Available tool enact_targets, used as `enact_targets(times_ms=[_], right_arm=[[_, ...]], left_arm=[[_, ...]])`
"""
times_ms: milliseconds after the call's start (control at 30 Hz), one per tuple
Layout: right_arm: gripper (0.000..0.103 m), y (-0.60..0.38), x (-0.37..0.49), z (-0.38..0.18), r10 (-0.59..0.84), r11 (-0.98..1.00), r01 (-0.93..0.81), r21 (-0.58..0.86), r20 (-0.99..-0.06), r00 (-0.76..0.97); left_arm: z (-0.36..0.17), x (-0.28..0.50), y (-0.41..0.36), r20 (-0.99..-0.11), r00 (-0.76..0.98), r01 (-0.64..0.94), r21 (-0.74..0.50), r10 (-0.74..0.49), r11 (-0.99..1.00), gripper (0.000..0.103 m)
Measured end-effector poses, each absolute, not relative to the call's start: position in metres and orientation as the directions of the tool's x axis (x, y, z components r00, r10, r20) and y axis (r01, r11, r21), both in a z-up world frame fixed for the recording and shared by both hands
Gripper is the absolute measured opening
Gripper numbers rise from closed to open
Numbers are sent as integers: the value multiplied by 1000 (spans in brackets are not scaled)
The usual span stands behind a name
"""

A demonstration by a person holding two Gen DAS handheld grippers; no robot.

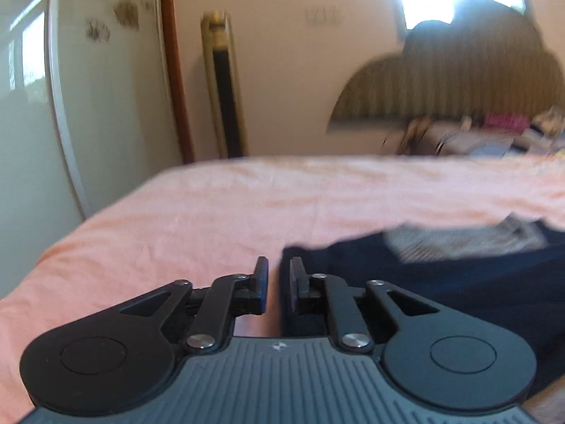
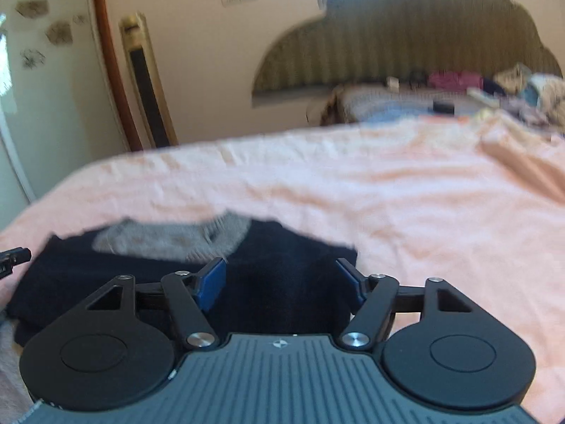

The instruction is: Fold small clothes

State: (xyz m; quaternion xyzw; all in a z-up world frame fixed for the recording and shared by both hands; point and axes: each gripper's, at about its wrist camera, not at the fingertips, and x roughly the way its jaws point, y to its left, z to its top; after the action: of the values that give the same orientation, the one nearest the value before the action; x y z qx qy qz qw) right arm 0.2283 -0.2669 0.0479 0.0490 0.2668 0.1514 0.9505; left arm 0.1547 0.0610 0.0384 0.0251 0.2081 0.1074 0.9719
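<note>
A small dark navy garment (image 2: 275,279) with a grey patterned patch (image 2: 169,236) lies on the pink bed cover (image 2: 388,190). It also shows in the left wrist view (image 1: 441,275), to the right of my left gripper (image 1: 279,282). The left gripper's fingers stand close together with a narrow gap at the garment's left edge; I cannot tell whether cloth is pinched. My right gripper (image 2: 282,279) is open, its blue-padded fingers (image 2: 212,282) spread over the garment's near right part. The left gripper's tip (image 2: 14,258) shows at the left edge of the right wrist view.
A striped headboard (image 2: 406,35) and a pile of mixed clothes and bedding (image 2: 476,92) lie at the far end of the bed. A wardrobe door (image 1: 106,106) with a wooden frame (image 1: 176,70) stands to the left, beside a tall gold-framed panel (image 1: 226,88).
</note>
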Motion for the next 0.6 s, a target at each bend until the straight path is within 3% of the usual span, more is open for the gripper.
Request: enact_targets(times_ms=[33,67,100,200,233,300,400,500,600], right_arm=[[68,-263,227,51,336,942,-280,186,-492,803],[68,-257,229,51,360,933,-301,197,-495,791],[68,-248,232,49,373,928,-317,197,-507,777],[68,-227,246,28,354,933,-315,171,-587,728],[68,-226,250,19,337,938,-308,156,-617,712],[68,-229,242,4,316,937,-344,67,-587,746],[68,-243,248,4,331,942,-302,150,-574,749],[68,-233,236,12,259,960,-273,67,-589,766],[79,-249,201,29,288,956,-259,136,-588,756]], left_arm=[[41,152,53,-394,904,-146,77,165,986,36],[40,155,42,-416,900,-103,84,129,991,60],[38,161,31,-445,889,-67,103,107,992,70],[17,190,13,-599,798,7,123,68,992,70],[13,192,19,-592,804,-1,88,53,996,71],[11,198,40,-621,784,2,-14,-10,1000,74],[8,199,47,-618,786,30,0,-23,1000,78],[16,187,43,-614,789,-7,43,32,999,77],[33,142,57,-577,817,-8,0,6,1000,77]])
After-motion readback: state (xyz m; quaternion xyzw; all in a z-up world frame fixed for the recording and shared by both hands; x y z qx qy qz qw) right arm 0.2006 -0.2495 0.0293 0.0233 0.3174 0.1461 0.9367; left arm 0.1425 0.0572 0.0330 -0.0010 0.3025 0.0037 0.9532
